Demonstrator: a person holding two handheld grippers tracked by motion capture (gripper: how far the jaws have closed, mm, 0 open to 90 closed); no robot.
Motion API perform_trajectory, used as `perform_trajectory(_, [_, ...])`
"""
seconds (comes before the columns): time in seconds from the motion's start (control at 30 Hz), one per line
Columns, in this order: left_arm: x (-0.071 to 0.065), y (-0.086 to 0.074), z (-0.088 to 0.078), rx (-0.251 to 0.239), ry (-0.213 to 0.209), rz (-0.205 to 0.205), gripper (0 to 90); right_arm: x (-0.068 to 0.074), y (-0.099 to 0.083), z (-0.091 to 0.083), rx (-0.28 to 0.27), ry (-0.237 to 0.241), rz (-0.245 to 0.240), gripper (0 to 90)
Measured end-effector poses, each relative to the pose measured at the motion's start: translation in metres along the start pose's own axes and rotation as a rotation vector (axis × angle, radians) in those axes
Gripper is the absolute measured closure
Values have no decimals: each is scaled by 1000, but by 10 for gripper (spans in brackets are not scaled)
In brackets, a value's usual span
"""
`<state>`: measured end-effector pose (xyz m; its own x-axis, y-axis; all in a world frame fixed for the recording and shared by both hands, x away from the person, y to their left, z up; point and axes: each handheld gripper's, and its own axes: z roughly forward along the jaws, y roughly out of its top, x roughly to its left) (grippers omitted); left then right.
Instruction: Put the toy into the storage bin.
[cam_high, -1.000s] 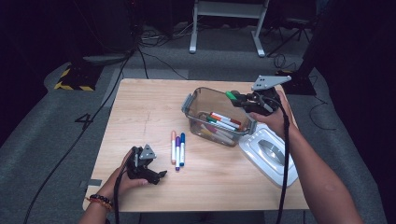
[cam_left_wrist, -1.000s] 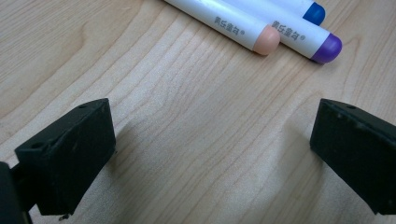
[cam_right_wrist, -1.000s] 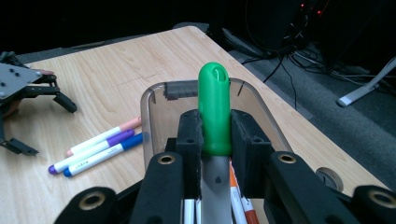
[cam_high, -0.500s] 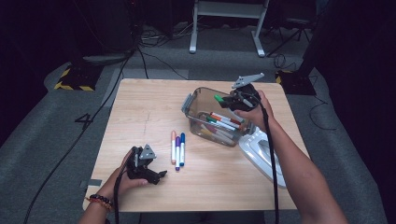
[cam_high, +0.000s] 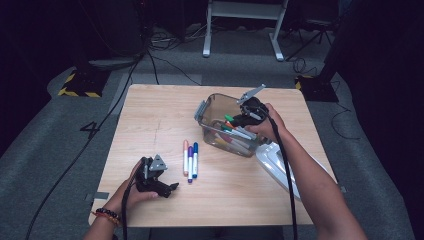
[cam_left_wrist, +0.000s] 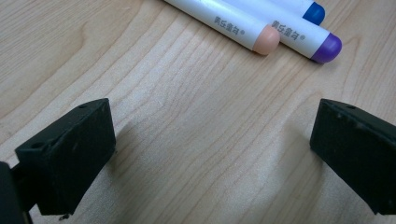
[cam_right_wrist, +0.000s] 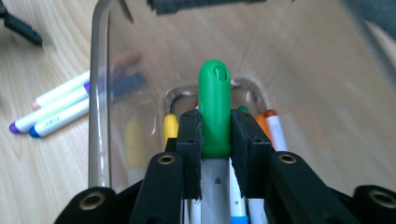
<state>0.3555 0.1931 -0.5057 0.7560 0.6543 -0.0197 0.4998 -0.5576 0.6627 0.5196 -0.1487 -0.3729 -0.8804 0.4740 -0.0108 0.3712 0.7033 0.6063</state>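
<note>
We noted the desk (cam_high: 150, 110) under the clear bin (cam_high: 212, 106). Our right hand-held gripper (cam_right_wrist: 215, 135) pinched a green-capped marker (cam_right_wrist: 215, 107) over the bin's markers, likely for dropping in. Left hand-held gripper (cam_left_wrist: 210, 149) rested spread, three loose markers (cam_high: 190, 159) just ahead.

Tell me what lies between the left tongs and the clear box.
In the high view, three markers lie side by side on the table between the left tongs and the box.

A white lid (cam_high: 280, 167) lies on the wooden table (cam_high: 150, 115).
</note>
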Motion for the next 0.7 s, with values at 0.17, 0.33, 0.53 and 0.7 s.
perform_trajectory(0.17, [0,0,0,0,0,0,4,5,0,6,53,14,-14,745])
perform_trajectory(0.33, [0,0,0,0,0,0,4,7,0,12,98,22,-21,745])
perform_trajectory(0.53, [0,0,0,0,0,0,4,10,1,17,152,46,-45,743])
perform_trajectory(0.7, [0,0,0,0,0,0,4,14,2,21,196,50,-60,722])
